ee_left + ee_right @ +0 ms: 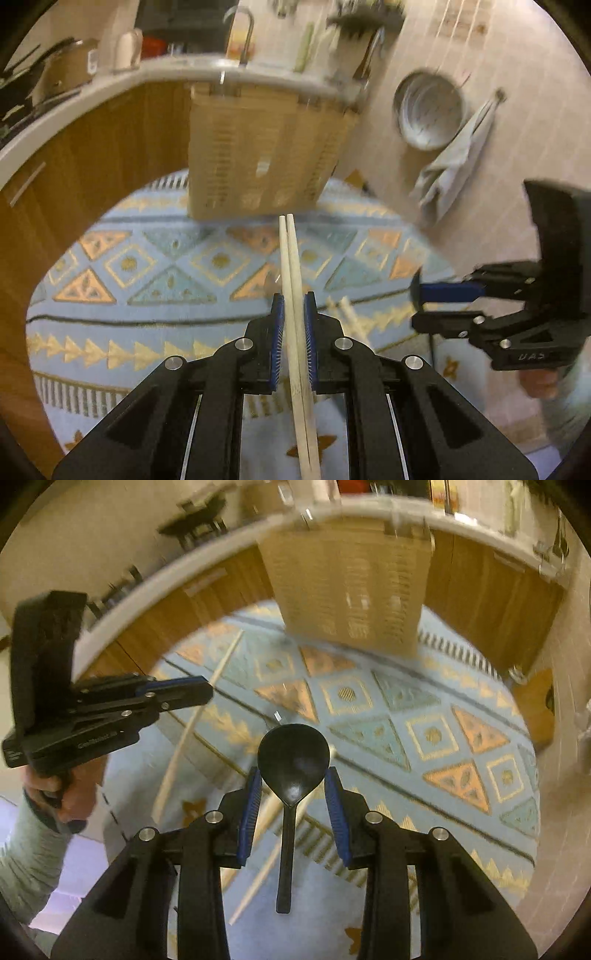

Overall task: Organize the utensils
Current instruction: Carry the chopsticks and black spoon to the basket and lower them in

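My left gripper [294,310] is shut on a pair of pale wooden chopsticks [291,258] that point forward toward a tan slatted utensil basket [258,147]. My right gripper [293,786] is open around a black plastic spoon [293,760]; its bowl lies between the pads without touching them, its handle pointing back toward the camera. The spoon lies on the blue patterned rug [424,716]. The left gripper also shows in the right wrist view [177,692], holding the chopsticks [192,723]. The right gripper shows in the left wrist view [436,302] at the right.
The basket [351,587] hangs from a curved white counter edge [92,92] above wooden cabinet fronts [92,177]. More pale chopsticks [266,864] lie on the rug under the spoon. A metal bowl [428,110] and grey cloth [450,166] are on the tiled surface at right.
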A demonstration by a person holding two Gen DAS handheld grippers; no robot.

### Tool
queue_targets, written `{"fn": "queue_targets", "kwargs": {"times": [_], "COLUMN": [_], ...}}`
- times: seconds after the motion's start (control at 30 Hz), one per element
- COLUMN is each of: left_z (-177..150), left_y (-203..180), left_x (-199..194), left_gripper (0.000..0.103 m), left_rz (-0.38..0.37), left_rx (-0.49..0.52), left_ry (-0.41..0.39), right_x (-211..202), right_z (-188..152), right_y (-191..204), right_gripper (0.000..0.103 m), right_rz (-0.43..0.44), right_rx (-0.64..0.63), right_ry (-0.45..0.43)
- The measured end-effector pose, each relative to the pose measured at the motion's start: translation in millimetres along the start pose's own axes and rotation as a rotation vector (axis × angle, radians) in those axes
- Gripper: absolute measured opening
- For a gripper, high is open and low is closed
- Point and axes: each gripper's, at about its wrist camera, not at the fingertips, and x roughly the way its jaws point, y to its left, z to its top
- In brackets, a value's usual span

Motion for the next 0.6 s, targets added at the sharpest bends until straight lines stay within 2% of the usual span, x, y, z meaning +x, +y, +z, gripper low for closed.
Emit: {"fn": "queue_targets", "kwargs": {"times": [0.1,0.2,0.27,0.43,0.6], "left_z": [7.2,25.0,45.7,95.4,143.5], "left_y": [-5.5,-10.6,-13.9,-23.1,-22.2], "left_x": [-21.8,-40.9,-59.7,-77.9,-65.7], "left_gripper": [0.009,0.009,0.009,0.009,0.009], "left_rz": [-0.063,-0.067,-0.034,0.037,0.159], "left_rx": [0.006,0.006,0.028,0.054,0.056], "left_ry": [-0.136,-0.257,-0.351,-0.53,-0.653], "right_x": [-24.4,-44.8,-60.8,-85.0,-89.3], "right_z": [6.7,24.9,42.3,95.5,145.0], "right_y": [11.9,22.7,28.8,23.1,-2.8], "right_gripper": [0.032,0.032,0.032,0.032,0.032], "right_rz": [0.049,0.057,0.013,-0.069,-0.159], "right_rx": [-0.024,-0.029,-0.042,-0.014,0.058], "right_ry": [-0.123,-0.236,-0.326,-0.514,-0.615]}}
